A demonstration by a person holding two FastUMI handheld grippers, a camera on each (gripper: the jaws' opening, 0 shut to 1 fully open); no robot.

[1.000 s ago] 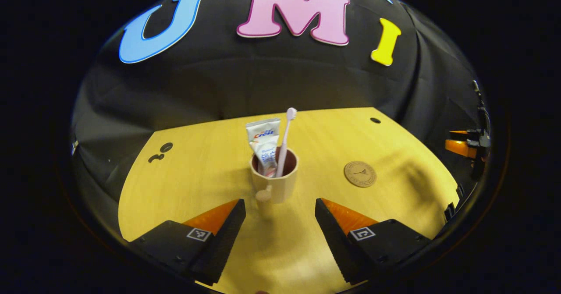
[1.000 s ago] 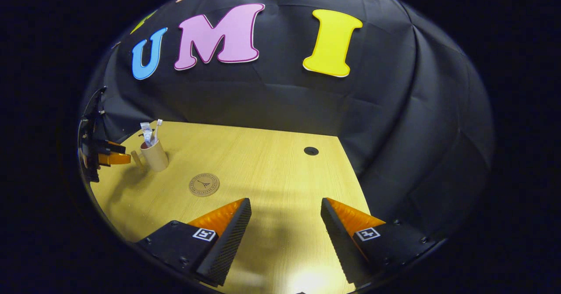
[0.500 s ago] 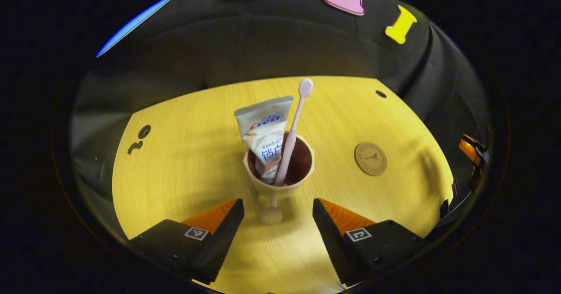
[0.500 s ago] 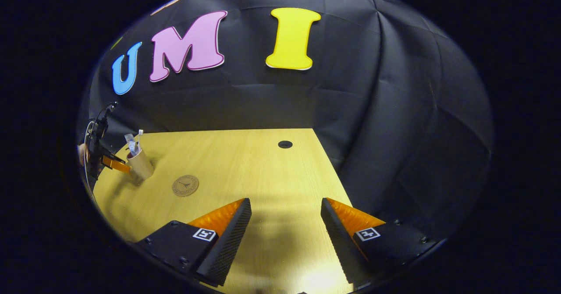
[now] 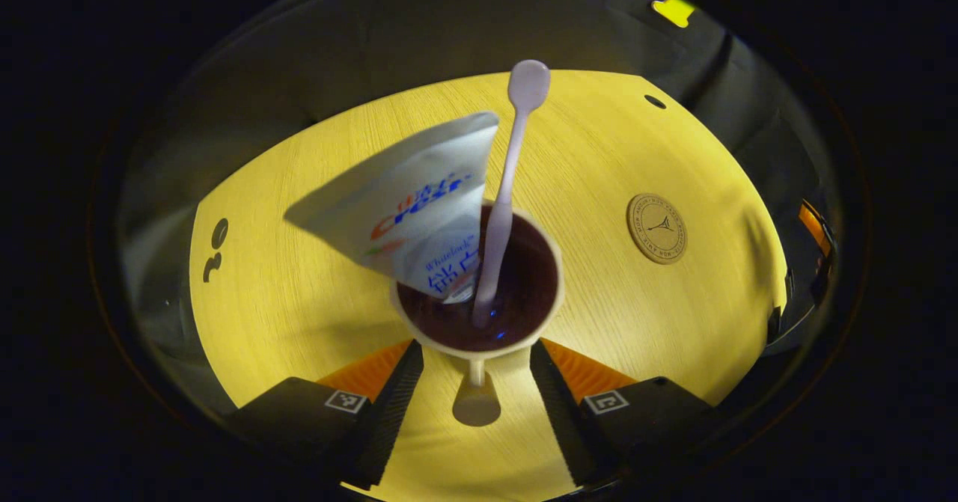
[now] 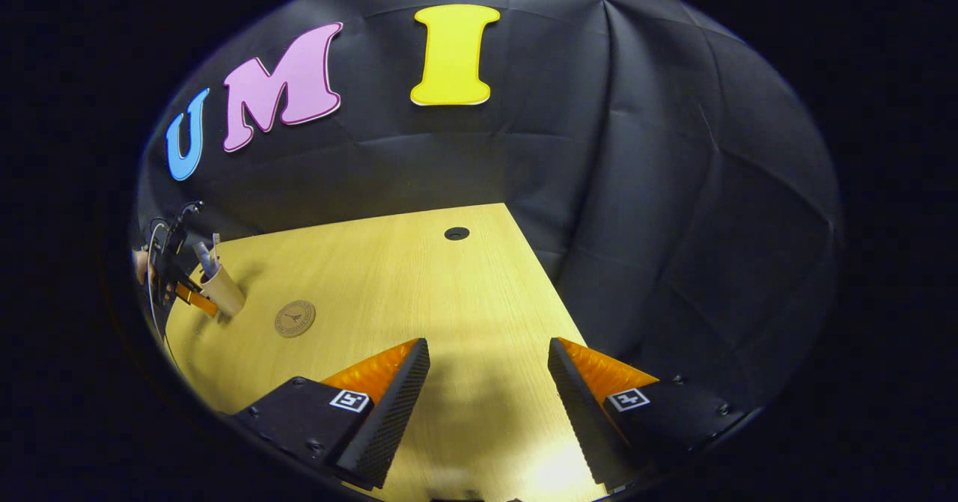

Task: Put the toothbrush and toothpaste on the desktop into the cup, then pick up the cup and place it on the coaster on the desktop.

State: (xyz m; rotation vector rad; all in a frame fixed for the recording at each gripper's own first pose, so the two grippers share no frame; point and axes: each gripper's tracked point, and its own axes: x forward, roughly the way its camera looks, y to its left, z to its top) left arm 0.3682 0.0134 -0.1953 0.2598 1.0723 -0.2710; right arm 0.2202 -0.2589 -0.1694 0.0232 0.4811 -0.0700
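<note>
1. The cup stands on the desktop, our landmark, with a peg-like handle sticking out from it.
2. The toothpaste is inside the cup, crimped end up, leaning away from the coaster; the toothbrush stands in the cup beside it, head up.
3. The left gripper sits low over the cup, a finger on either side of the handle and right beside the cup's wall. I cannot tell whether the fingers press on anything.
4. The coaster lies flat and bare, off to one side of the cup and well apart from it.
5. The right gripper hangs far from the cup, beyond the coaster, jaws spread wide and gripping nothing.
</note>
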